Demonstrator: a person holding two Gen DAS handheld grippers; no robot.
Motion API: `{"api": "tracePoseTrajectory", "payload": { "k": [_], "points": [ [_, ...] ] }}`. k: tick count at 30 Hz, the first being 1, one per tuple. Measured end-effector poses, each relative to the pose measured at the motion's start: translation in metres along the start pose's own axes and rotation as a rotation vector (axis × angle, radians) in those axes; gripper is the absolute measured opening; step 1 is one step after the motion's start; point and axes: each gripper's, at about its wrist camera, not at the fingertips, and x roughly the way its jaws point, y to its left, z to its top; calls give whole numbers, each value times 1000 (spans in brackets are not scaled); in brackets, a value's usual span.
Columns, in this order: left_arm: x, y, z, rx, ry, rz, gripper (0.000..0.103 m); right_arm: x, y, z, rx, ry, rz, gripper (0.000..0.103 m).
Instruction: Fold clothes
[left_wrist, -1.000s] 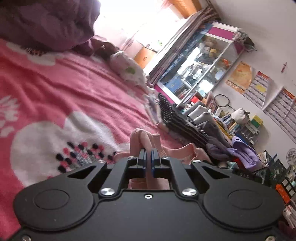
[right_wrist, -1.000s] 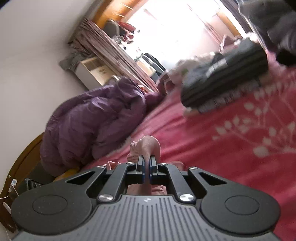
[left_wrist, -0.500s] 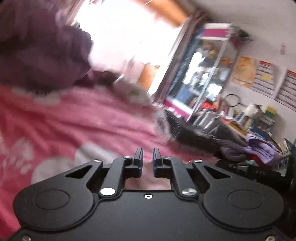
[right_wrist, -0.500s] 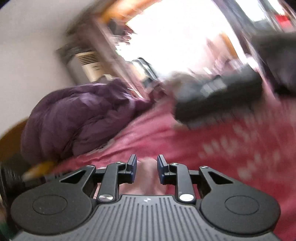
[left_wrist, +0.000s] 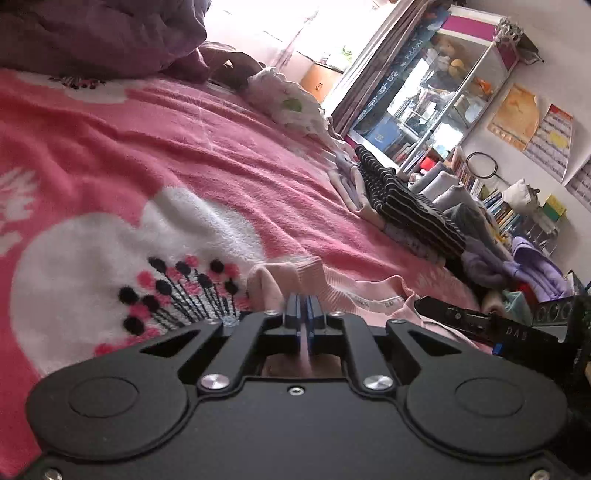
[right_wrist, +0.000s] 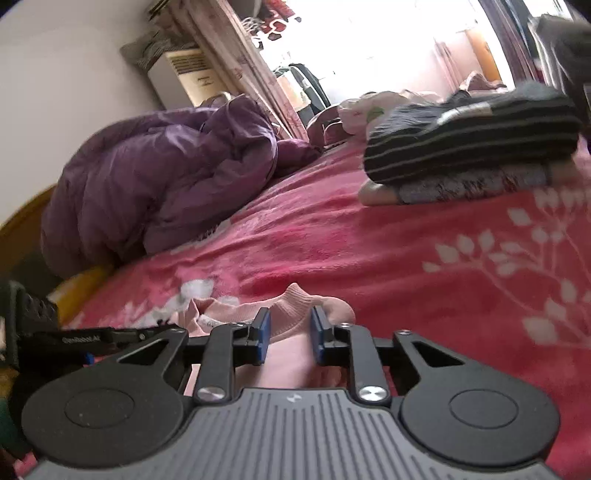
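A pale pink garment (left_wrist: 354, 295) with a ribbed hem lies on the pink blanket just ahead of both grippers. My left gripper (left_wrist: 303, 306) is shut on a fold of its hem, and pink cloth shows between the pads. In the right wrist view the same pink garment (right_wrist: 291, 302) lies under my right gripper (right_wrist: 290, 325). Its jaws are closing, with the ribbed hem between the blue pads (right_wrist: 264, 334), which stand apart from the cloth. The two grippers sit side by side: the right one (left_wrist: 480, 321) shows in the left view, the left one (right_wrist: 92, 338) in the right view.
The pink blanket (left_wrist: 184, 155) with white flowers covers the bed. A purple quilt (right_wrist: 155, 173) is heaped at the far side. A stack of folded clothes topped by a dark striped piece (right_wrist: 472, 140) sits further along. Loose clothes (left_wrist: 524, 258) and a glass cabinet (left_wrist: 436, 92) are at the right.
A second ago both grippers held raised pink cloth, shut. Both then opened during a blurred move. Now the left is shut on the hem again, the right stands apart around it.
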Motion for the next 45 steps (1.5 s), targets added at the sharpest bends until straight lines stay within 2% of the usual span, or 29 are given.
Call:
{"api": "tracePoseTrajectory", "payload": {
  "k": [3, 5, 7, 10, 13, 16, 20, 21, 24, 27, 29, 32, 34, 39, 45],
  "points": [
    [-16, -16, 1, 58, -47, 0, 9, -3, -3, 0, 29, -22, 18, 21],
    [-28, -29, 3, 100, -84, -2, 19, -11, 3, 0, -1, -45, 7, 23],
    [-42, -41, 1, 144, -128, -3, 24, -30, 18, 0, -74, -79, -7, 27],
    [-64, -61, -11, 228, -163, -16, 24, -58, 45, -11, -211, -78, -23, 27],
    [-69, -79, -29, 319, -130, -4, 30, -82, 71, -24, -338, -67, -40, 31],
    [-55, -80, -44, 347, -70, 59, 31, -81, 84, -39, -400, -31, -64, 37],
    [-33, -73, -51, 344, -23, 109, 31, -55, 60, -47, -237, 58, -99, 37],
    [-31, -72, -51, 340, -22, 110, 31, -53, 60, -45, -245, 59, -103, 37],
    [-39, -72, -47, 291, -50, 104, 31, -64, 67, -44, -265, 18, -122, 36],
    [-59, -75, -43, 235, -98, 109, 35, -85, 61, -48, -155, -41, -138, 37],
    [-72, -73, -42, 169, -115, 117, 54, -96, 52, -51, -39, -56, -130, 38],
    [-87, -64, -44, 33, -94, 121, 64, -102, 37, -54, 125, -60, -105, 48],
    [-91, -57, -48, -38, -61, 120, 65, -100, 28, -56, 216, -48, -86, 56],
    [-78, -40, -58, -123, 44, 91, 65, -81, 18, -56, 276, 13, -47, 62],
    [-52, -23, -49, -216, 43, 19, 65, -54, 8, -50, 316, 31, -6, 61]
  ]
}}
